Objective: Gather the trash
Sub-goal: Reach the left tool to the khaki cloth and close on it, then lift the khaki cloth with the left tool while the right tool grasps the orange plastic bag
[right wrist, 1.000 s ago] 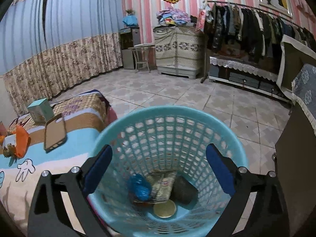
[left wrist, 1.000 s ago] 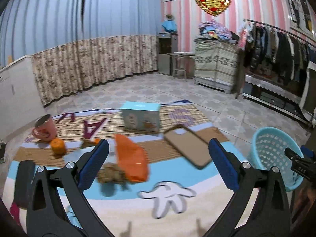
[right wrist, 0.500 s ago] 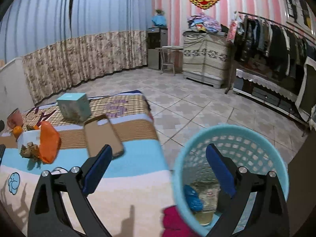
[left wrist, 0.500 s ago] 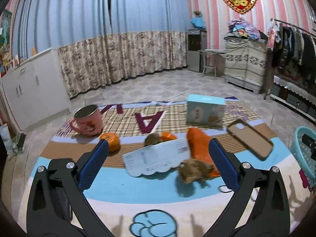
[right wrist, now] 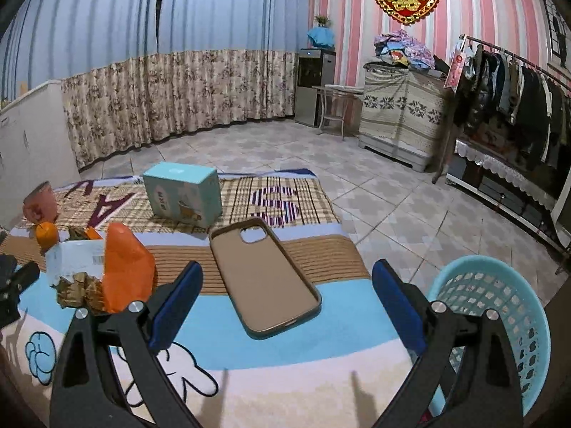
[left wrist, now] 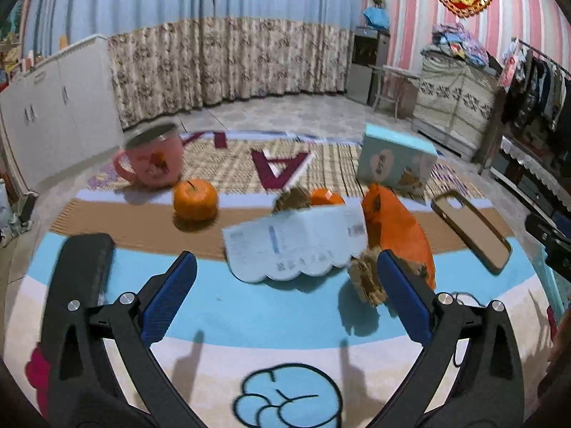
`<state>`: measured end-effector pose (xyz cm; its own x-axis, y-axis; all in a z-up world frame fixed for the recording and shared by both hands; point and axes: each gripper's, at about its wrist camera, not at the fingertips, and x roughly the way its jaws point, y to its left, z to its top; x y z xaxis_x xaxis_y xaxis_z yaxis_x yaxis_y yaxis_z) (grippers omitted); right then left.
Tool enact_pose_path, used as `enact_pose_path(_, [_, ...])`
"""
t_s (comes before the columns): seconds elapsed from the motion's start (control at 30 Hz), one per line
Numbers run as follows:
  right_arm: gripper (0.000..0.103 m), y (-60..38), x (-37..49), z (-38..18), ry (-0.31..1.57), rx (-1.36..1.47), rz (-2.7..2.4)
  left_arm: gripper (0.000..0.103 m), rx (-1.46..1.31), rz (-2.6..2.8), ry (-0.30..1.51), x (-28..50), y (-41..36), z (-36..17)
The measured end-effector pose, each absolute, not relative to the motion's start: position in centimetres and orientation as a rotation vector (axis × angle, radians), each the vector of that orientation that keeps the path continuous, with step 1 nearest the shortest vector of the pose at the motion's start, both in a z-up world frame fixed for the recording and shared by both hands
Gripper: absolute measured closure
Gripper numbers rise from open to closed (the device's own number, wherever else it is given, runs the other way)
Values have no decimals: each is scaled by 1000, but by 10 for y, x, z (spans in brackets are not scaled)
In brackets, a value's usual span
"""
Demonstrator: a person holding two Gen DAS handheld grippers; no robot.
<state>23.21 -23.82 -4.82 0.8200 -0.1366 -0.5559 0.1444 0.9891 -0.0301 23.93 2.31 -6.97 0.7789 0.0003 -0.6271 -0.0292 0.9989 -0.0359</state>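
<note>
While the white paper slip (left wrist: 296, 246) lies on the mat (left wrist: 285, 314), propped against the orange bag (left wrist: 399, 228), the left gripper (left wrist: 285, 296) hovers before it, jaws wide, empty. Advice: close on its free lower edge. Crumpled brown wrapper (left wrist: 367, 278) crowds the right finger; tangerine (left wrist: 195, 199) and mug (left wrist: 151, 160) sit behind. Right gripper (right wrist: 285, 306) gapes empty over the phone case (right wrist: 262, 278), with the basket (right wrist: 499, 306) alongside.

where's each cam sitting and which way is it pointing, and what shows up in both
Left wrist: sits on the left gripper, low over the mat, facing the white paper and the curtain; its open blue-padded fingers show.
Right wrist: sits on the right gripper, facing the phone case, with the blue basket to its right; its open fingers show.
Shared: the paper, phone case, orange bag, teal box and pink mug.
</note>
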Motion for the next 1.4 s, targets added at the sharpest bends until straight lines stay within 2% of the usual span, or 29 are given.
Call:
enact_pose_path(0.4, [9,-251,234,-66,633,29,-145,8,-8,-93,741,258,-10,-87])
enact_pose_path(0.6, [9,-251,235,-67,633,34,-148,40,-32,-174,796,267,-20,-96])
enact_pose_path(0.67, [9,-251,235,-67,634,35,-148,58,-55,-204,807,267,-20,-96])
enact_pose_path(0.73, [9,-250,235,-67,635,34,-147,66,-62,-222,818,268,-21,-98])
enact_pose_path(1.0, [9,-231,235,-68,639,-15,-112,67,-44,-201,759,254,-4,-72])
enact_pose_path(1.4, [9,-161,242,-67,677,-67,34,67,-60,18,689,251,78,-44])
